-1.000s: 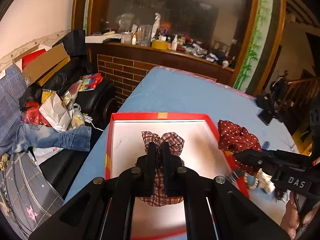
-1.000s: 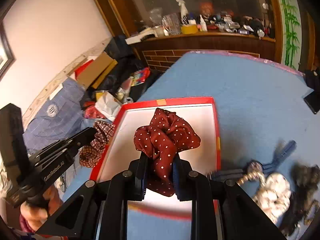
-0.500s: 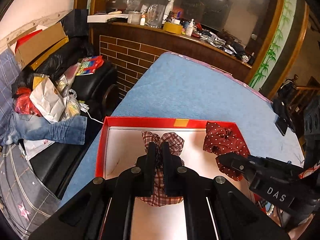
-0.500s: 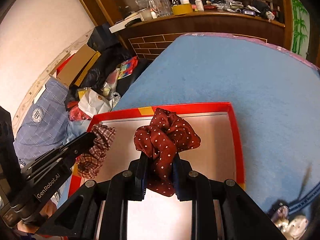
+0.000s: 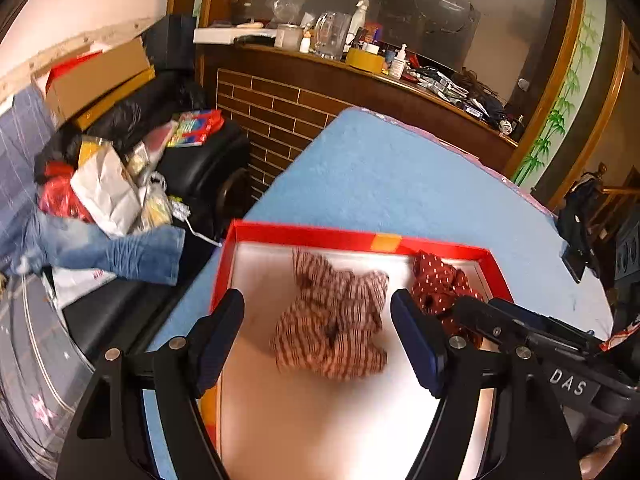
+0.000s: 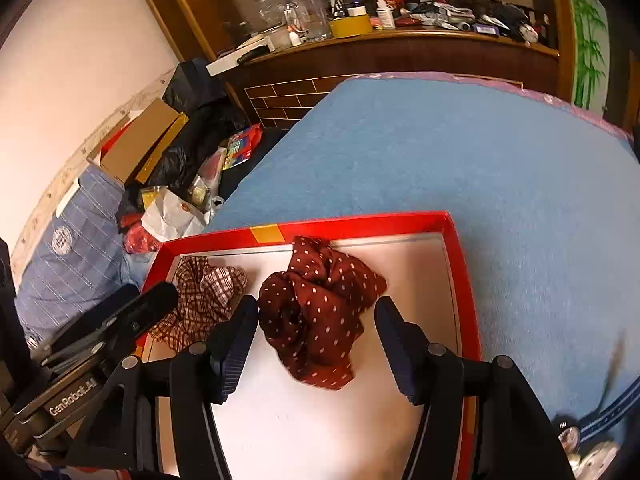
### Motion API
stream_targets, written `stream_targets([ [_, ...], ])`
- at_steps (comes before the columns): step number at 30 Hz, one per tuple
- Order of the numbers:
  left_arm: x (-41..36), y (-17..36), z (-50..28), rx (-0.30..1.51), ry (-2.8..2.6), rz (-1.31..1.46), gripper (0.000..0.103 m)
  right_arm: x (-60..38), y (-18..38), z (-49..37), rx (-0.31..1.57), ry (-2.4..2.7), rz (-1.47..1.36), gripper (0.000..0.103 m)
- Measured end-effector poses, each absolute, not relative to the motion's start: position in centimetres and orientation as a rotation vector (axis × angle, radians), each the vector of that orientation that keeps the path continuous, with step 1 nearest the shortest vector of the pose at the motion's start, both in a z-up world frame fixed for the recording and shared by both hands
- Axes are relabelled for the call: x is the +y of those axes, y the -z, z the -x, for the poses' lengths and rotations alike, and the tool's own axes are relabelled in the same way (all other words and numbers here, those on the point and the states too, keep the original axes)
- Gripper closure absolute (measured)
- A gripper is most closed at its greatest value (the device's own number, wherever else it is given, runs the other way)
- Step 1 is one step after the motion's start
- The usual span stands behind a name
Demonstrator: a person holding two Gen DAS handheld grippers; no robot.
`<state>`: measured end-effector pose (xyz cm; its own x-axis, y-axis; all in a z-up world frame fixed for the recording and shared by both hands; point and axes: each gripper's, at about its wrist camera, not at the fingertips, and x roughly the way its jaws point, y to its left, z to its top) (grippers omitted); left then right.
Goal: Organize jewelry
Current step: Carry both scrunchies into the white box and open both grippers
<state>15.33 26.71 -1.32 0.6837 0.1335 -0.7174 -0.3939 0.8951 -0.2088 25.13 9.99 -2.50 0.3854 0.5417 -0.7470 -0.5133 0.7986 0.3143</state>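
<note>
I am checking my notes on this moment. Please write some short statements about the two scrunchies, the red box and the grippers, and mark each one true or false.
1. The checked brown-and-white fabric scrunchie lies inside the red-rimmed shallow cardboard box. True.
2. The dark red white-dotted fabric scrunchie lies on the blue tablecloth. False: it is in the box.
3. The left gripper is clamped on the checked scrunchie. False: its jaws are opening.
4. The right gripper has its jaws apart. True.

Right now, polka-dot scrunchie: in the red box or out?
In. The polka-dot scrunchie lies on the red box's white floor, inside the rim, beside the plaid scrunchie.
</note>
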Motion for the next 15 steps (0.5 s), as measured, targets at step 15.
stream_targets([
  [15,23.9,1.2,-8.5,0.773,-0.393,0.244,0.028,6.0,2.6,-20.0,0.948,-0.658,-0.060,0.036],
])
